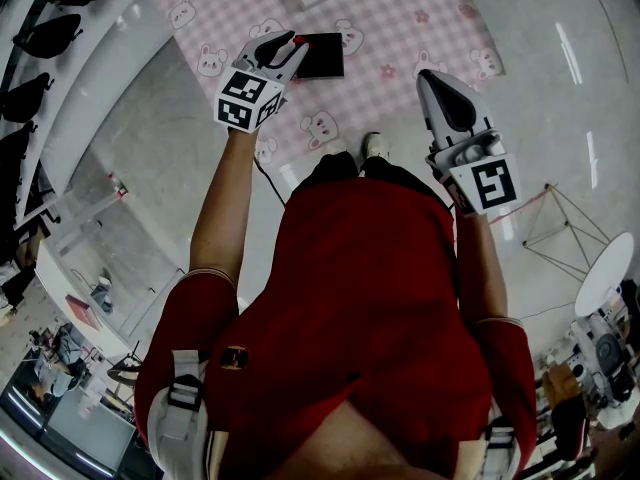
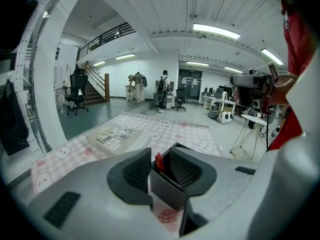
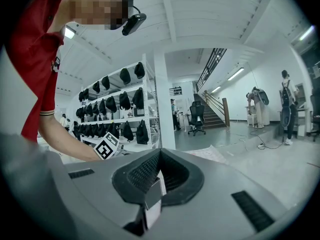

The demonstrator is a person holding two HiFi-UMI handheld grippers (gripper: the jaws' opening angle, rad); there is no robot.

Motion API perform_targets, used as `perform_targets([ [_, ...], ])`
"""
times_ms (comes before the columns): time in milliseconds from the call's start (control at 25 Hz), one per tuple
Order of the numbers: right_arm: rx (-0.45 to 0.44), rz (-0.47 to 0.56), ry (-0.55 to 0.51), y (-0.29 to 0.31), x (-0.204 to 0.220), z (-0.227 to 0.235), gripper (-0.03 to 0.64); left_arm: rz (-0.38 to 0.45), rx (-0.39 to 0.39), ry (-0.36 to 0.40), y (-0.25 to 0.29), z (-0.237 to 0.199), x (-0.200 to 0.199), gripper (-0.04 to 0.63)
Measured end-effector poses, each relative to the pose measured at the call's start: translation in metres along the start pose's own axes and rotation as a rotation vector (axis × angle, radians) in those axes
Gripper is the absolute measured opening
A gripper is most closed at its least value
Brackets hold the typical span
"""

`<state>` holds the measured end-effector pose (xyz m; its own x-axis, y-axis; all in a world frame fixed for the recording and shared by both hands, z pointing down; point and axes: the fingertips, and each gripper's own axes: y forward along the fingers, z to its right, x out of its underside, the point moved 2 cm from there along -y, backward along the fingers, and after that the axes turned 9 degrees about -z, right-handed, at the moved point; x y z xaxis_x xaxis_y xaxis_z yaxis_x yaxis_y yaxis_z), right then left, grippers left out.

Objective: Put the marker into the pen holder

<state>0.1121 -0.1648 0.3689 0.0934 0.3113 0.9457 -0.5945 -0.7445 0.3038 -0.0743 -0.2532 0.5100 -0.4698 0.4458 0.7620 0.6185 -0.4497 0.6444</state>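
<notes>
Red short-sleeved shirt, grey shoulder straps, white shoes

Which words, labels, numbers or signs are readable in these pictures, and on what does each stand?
No text is readable.
Left gripper and right gripper: only black-and-white square patterns, no letters.
Flat box on the checked mat: print too blurred.
Shirt emblem: too small.
Marker: no print visible.

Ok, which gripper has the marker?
The left gripper, shut on the red marker at the black pen holder; the right gripper is shut and empty.
</notes>
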Motion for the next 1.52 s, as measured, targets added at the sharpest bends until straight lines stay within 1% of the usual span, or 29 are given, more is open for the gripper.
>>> perform_targets([
  [200,-0.004,0.003,0.000,-0.001,-0.004,-0.006,-0.002,0.034,-0.011,0.002,-0.012,0.003,-0.006,0.100],
  [400,-0.021,0.018,-0.007,0.002,-0.008,-0.014,-0.003,0.089,-0.032,0.009,-0.032,0.007,-0.017,0.100],
  [640,-0.051,0.032,-0.012,0.007,-0.008,-0.015,-0.003,0.188,-0.066,-0.006,-0.050,0.020,-0.034,0.100],
  [840,-0.077,0.047,-0.020,0.003,-0.012,-0.022,-0.002,0.264,-0.084,-0.018,-0.073,0.041,-0.049,0.098],
  [1240,-0.134,0.075,-0.044,-0.003,-0.018,-0.043,-0.003,0.404,-0.094,-0.040,-0.118,0.077,-0.071,0.068],
  [1520,-0.171,0.098,-0.062,-0.009,-0.024,-0.059,-0.003,0.465,-0.120,-0.041,-0.146,0.096,-0.079,0.026],
])
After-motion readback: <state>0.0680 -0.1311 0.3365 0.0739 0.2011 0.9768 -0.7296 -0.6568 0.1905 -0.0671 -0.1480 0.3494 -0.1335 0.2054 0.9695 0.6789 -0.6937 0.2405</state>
